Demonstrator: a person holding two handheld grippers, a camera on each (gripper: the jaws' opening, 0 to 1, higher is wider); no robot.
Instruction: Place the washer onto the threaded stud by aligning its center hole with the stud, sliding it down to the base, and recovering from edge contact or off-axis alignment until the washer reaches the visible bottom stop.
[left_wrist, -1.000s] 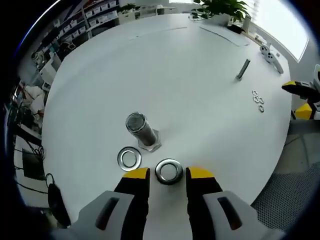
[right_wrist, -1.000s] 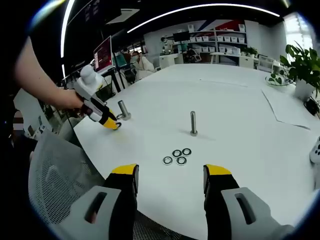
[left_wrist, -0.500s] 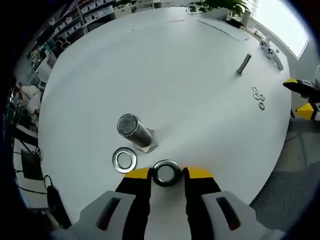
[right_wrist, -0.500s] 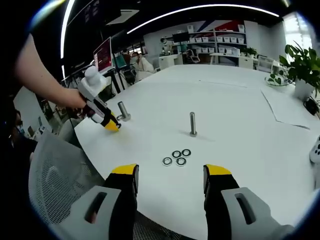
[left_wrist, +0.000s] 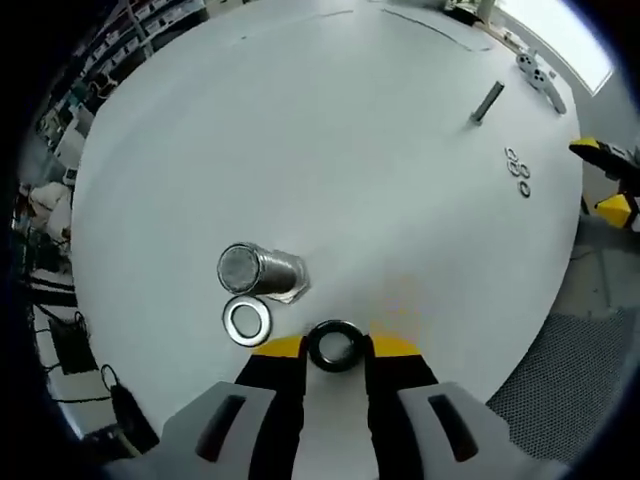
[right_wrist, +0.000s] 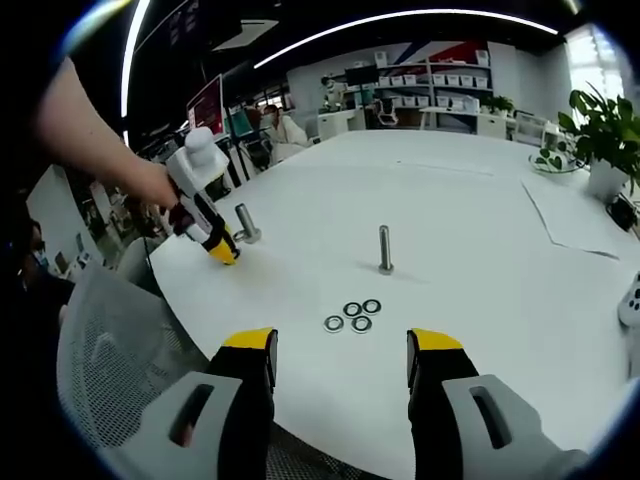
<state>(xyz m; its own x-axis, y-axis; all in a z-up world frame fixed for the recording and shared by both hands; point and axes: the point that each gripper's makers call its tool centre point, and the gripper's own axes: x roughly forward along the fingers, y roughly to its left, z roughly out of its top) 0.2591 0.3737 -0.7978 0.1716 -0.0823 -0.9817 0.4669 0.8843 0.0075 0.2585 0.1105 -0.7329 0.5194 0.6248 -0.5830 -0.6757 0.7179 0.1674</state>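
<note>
Left gripper (left_wrist: 335, 347) has closed in over last second; jaws now clamped on washer (left_wrist: 335, 345) at table (left_wrist: 350, 150) edge, just beside stud (left_wrist: 258, 270). Grasp looks made; lift, align next. Right gripper (right_wrist: 340, 345) jaws apart, idle.

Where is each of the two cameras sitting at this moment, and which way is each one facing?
Left gripper view: rides on the left gripper, looking steeply down at the white table; its own jaws flank a washer, next to the near stud.
Right gripper view: rides on the right gripper, held low at the table edge, facing across it toward the room; its open jaws show, and the person's arm.
Shared: the table, near stud, far stud, and three loose washers.
</note>
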